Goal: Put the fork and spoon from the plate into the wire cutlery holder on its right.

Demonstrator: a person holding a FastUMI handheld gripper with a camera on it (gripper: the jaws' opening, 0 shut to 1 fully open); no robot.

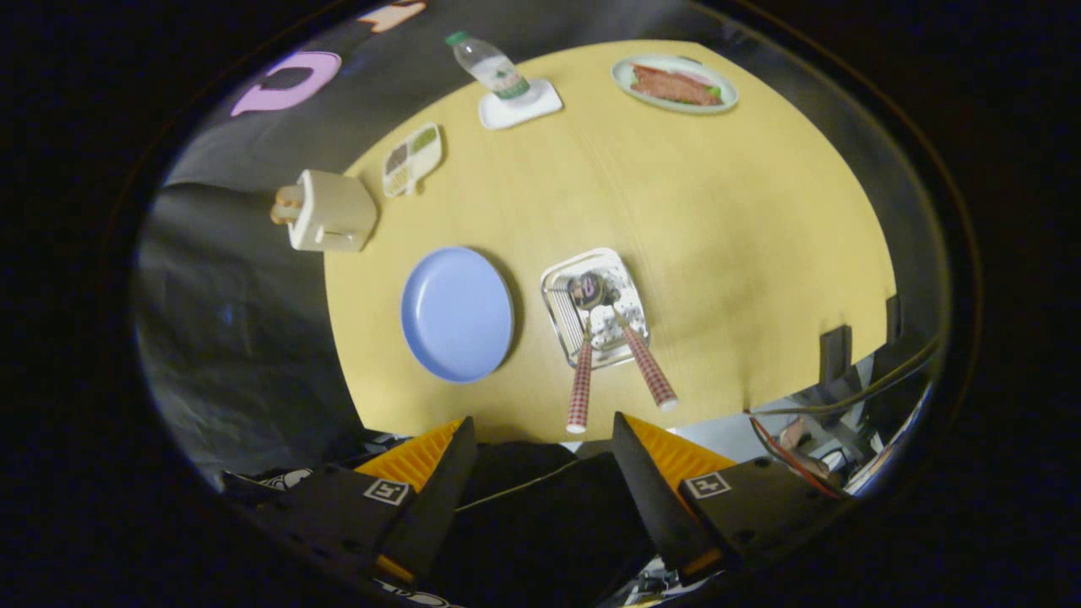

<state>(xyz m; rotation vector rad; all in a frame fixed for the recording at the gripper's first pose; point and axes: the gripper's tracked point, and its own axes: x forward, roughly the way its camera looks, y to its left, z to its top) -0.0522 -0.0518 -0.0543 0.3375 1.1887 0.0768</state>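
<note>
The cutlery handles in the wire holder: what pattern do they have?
A red-and-white check on both the fork and spoon, seen in the gripper view.

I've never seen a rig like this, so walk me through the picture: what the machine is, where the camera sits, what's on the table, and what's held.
There is no robot arm: a person carries a two-finger gripper, and the camera rides on it, looking down along the open fingers, which hold nothing. Below is a yellow table. The fork and spoon already stand in the wire holder, beside the empty blue plate. Farther off are a toaster, a bottle and a plate of food.
</note>
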